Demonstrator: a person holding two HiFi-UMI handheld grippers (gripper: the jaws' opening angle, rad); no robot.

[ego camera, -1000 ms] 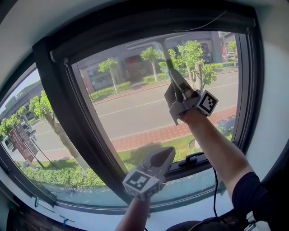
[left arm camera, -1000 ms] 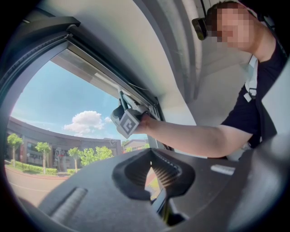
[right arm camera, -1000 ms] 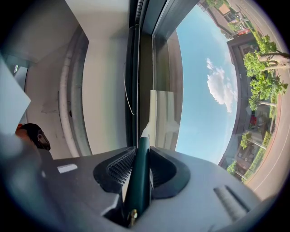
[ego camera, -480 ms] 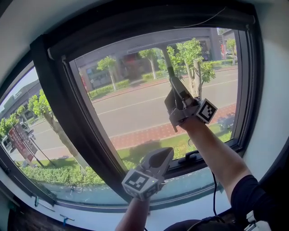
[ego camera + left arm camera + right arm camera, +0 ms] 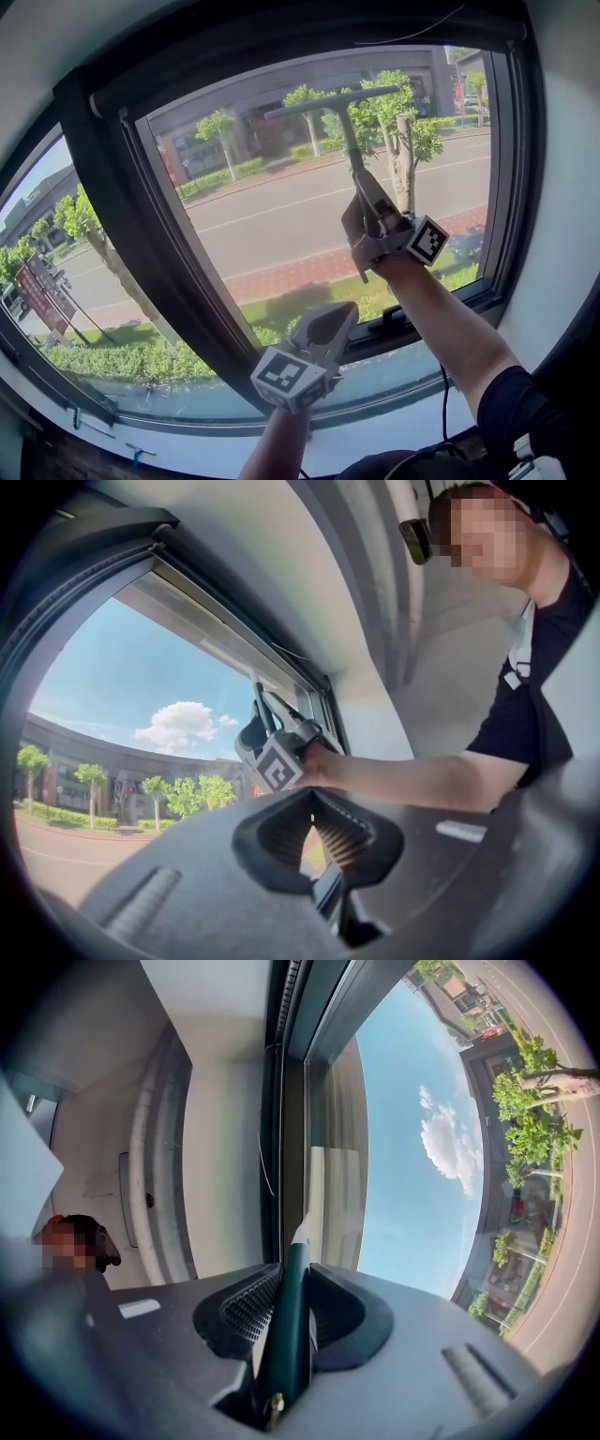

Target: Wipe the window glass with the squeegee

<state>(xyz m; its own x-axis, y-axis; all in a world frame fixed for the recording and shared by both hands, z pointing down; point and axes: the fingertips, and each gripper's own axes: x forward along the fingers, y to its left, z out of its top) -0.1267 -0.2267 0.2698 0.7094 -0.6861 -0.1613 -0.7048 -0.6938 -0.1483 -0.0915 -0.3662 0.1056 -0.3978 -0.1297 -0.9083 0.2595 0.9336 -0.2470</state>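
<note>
Squeegee [image 5: 350, 141] work sits high on the window glass [image 5: 272, 225]: the long rubber blade [image 5: 328, 97] lies across the upper part of the pane, tilted slightly with its right end higher. The thin dark handle runs down from the blade's middle into the right gripper [image 5: 366, 187]. That gripper is raised in front of the right half of the pane, its marker cube [image 5: 428, 239] at the lower right and a bare forearm [image 5: 441, 319] reaching up to it from the bottom right corner. In the right gripper view, the two ribbed jaws are clamped on the dark green handle, which passes straight up between them towards the dark window frame [image 5: 155, 234] and the blue sky beyond. The left gripper [image 5: 339, 321] is held lower, near the bottom edge of the pane and just left of the black window latch [image 5: 398, 323]. In the left gripper view its jaws are pressed together at their tips, with only a sliver of outdoor light showing below and nothing between them. Through the glass lie a sunlit road, a red brick footpath, a grass strip, a line of trees and buildings on the far side. A thick dark mullion crosses the left of the head view at a slant, with another pane beyond it.
</note>
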